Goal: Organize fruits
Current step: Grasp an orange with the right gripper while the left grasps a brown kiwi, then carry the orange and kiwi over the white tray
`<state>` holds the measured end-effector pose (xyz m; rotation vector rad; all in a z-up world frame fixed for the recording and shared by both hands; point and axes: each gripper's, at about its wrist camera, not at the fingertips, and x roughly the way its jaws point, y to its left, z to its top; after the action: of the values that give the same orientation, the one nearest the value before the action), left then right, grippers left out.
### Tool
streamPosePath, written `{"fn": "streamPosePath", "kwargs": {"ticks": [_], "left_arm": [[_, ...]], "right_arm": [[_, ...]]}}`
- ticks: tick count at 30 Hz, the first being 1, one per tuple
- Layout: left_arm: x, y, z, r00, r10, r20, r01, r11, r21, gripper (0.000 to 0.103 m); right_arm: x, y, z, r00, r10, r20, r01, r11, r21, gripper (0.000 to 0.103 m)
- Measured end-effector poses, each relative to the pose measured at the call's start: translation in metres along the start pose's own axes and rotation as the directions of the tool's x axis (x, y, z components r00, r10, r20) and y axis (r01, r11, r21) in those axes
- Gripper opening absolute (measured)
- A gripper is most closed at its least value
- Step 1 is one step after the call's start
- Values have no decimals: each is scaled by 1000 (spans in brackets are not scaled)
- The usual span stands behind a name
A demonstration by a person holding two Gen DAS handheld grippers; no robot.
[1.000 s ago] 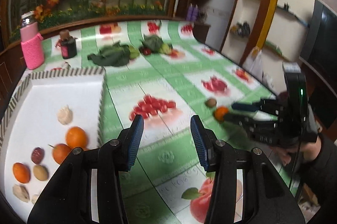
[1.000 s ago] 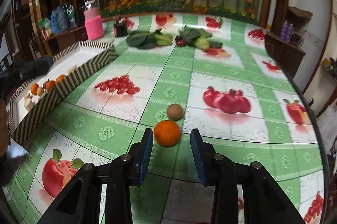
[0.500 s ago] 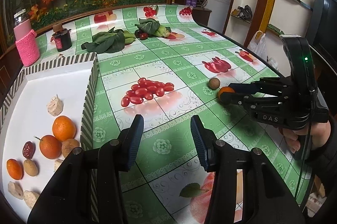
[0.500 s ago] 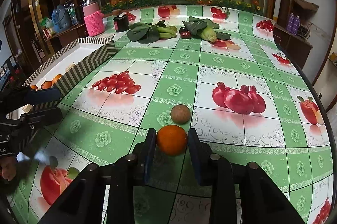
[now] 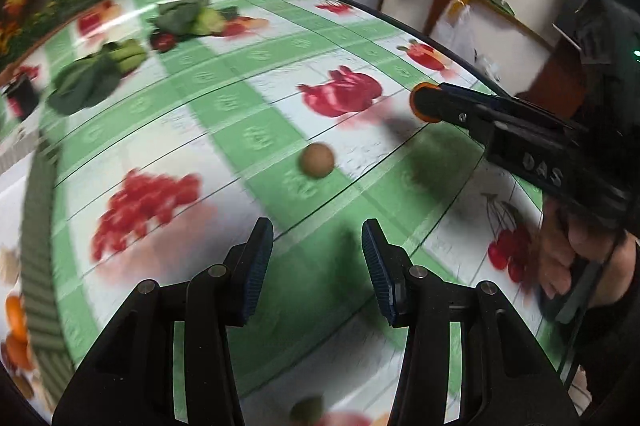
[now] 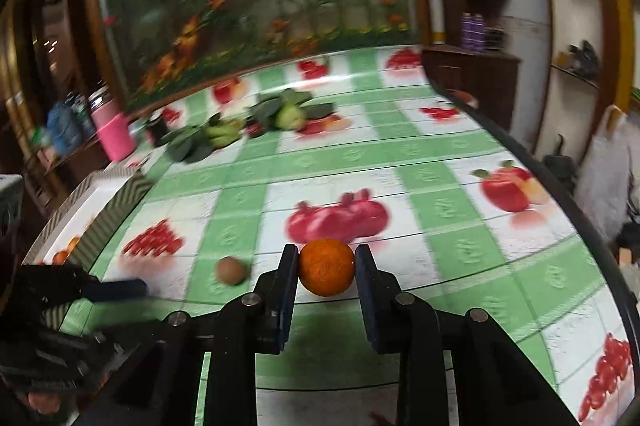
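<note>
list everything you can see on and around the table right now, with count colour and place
round orange fruit: 1, orange, between the right gripper's closing fingers
small round brown fruit: 1, brown, on the tablecloth ahead of the left gripper
leafy green vegetables: 2 bunches, green, far side of the table
white tray with striped rim: 1, white, table's left side, holding several orange fruits
pink cylindrical container: 1, pink, far left edge
dark jar: 1, black, beside the vegetables
green and white fruit-print tablecloth: 1, covering the table
left gripper: 1, black, open, empty
right gripper: 1, black, pressing on the orange fruit
hand: 1, holding the right gripper
</note>
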<state>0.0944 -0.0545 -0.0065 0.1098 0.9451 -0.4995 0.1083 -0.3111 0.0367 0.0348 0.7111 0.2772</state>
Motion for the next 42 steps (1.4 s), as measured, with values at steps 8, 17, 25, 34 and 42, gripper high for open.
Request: {"fn": "streamPosePath", "kwargs": {"ticks": [8, 17, 25, 34, 42], "left_arm": [[22, 3, 26, 998, 48, -32, -48, 999, 9, 44], [36, -8, 36, 993, 114, -27, -112, 991, 78, 45], [38, -10, 35, 991, 134, -14, -133, 988, 76, 36], [30, -22, 26, 993, 118, 12, -118, 987, 113, 20], [17, -18, 9, 985, 170, 32, -172, 983, 61, 20]], "right_arm": [[-7, 9, -2, 1000, 15, 22, -14, 999, -37, 28], [-9, 4, -1, 999, 27, 28, -27, 1000, -8, 28], [-9, 4, -1, 999, 27, 27, -27, 1000, -8, 28], [-7, 4, -2, 1000, 17, 20, -17, 1000, -8, 28], [-4, 3, -3, 1000, 15, 12, -15, 1000, -17, 28]]}}
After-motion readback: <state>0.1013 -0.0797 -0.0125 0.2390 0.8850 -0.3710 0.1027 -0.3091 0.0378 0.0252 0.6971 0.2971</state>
